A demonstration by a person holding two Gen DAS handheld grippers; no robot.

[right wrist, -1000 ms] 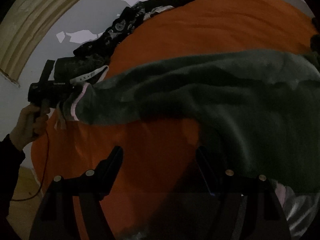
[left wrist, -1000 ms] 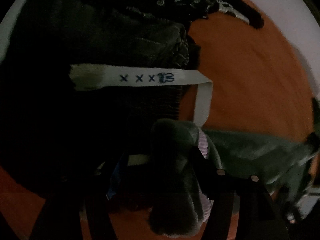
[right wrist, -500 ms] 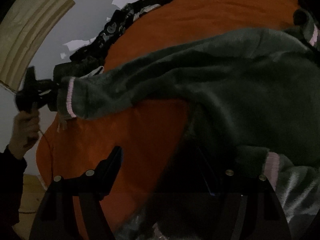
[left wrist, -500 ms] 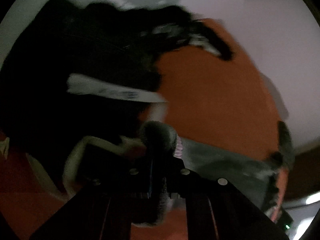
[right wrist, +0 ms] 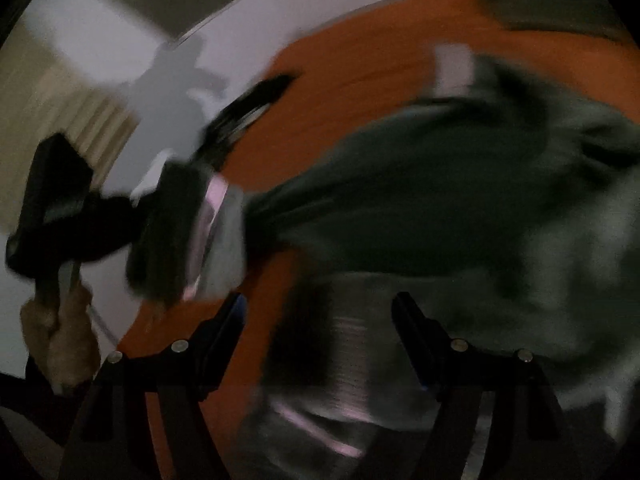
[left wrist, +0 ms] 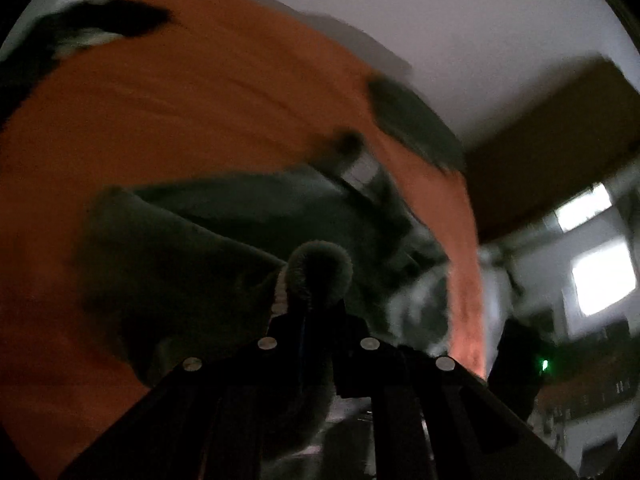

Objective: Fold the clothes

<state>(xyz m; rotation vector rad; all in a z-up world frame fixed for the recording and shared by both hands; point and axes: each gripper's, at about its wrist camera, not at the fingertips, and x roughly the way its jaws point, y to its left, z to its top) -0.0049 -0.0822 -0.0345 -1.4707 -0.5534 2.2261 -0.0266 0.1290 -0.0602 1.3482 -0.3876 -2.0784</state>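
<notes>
An orange sheet [left wrist: 192,112] covers the bed under a pale wall [left wrist: 460,32], with bright windows [left wrist: 600,280] at far right. The left gripper [left wrist: 318,300] is clamped on the dark green fleece garment [right wrist: 420,220] by its sleeve end. The right gripper [right wrist: 320,320] stands wide, fleece blurred between its fingers, grip unclear.

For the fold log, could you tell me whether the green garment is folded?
Not folded: green garment stretches from left tongs across the orange cover.
</notes>
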